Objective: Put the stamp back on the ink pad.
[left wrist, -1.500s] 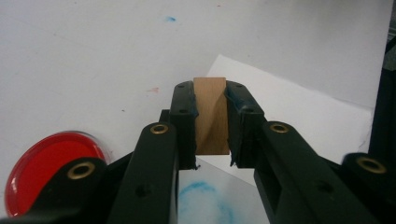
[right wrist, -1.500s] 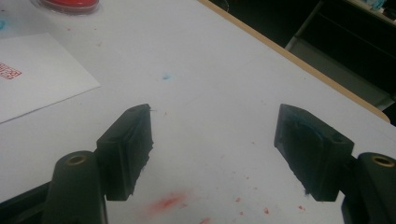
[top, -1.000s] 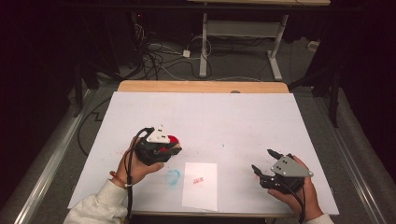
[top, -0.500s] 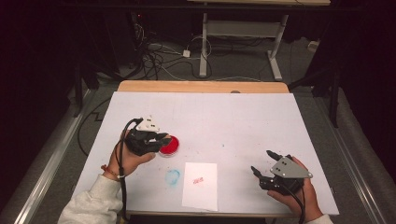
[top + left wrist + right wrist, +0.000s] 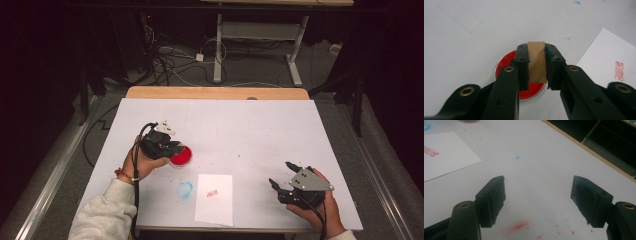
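Left gripper (image 5: 536, 53) clenched on a wooden stamp (image 5: 537, 61) above the red ink pad (image 5: 180, 156) on the desk (image 5: 260, 130); stamp looks light, rigid, best held mid-body; right gripper (image 5: 537, 195) released, empty.

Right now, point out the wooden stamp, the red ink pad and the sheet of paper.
wooden stamp (image 5: 536, 61): left gripper view, on its flat wooden face between the left claw's jaws.
red ink pad (image 5: 181, 156): high view, on its red surface.
sheet of paper (image 5: 215, 210): high view, on its blank lower part.
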The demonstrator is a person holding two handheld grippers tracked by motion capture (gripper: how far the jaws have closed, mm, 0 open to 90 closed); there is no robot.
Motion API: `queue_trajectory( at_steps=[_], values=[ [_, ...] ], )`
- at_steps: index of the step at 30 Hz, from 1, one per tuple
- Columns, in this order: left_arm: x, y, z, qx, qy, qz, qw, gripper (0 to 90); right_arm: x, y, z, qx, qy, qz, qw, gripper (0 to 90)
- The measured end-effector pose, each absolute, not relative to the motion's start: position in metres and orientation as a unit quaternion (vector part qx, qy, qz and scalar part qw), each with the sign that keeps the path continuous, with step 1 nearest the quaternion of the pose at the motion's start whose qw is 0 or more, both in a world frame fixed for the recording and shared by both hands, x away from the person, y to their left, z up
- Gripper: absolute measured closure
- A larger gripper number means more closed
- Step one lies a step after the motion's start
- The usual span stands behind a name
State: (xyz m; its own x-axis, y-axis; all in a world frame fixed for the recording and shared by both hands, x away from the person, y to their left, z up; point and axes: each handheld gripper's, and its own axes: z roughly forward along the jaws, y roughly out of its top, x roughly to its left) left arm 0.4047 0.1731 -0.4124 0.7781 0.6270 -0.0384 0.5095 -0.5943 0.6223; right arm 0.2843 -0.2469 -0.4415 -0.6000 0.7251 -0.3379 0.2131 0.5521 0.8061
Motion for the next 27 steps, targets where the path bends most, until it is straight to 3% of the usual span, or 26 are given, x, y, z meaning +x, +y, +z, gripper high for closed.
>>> queue_trajectory(
  at_steps=[17, 27],
  values=[
    [0.425, 0.167, -0.447, 0.903, 0.336, 0.067, 0.26, 73.0, 0.282, -0.247, -0.443, 0.283, 0.817, 0.367, 0.343, 28.5],
    [0.426, 0.168, -0.45, 0.901, 0.339, 0.063, 0.264, 72.1, 0.282, -0.247, -0.442, 0.277, 0.819, 0.36, 0.35, 28.5]
  ],
)
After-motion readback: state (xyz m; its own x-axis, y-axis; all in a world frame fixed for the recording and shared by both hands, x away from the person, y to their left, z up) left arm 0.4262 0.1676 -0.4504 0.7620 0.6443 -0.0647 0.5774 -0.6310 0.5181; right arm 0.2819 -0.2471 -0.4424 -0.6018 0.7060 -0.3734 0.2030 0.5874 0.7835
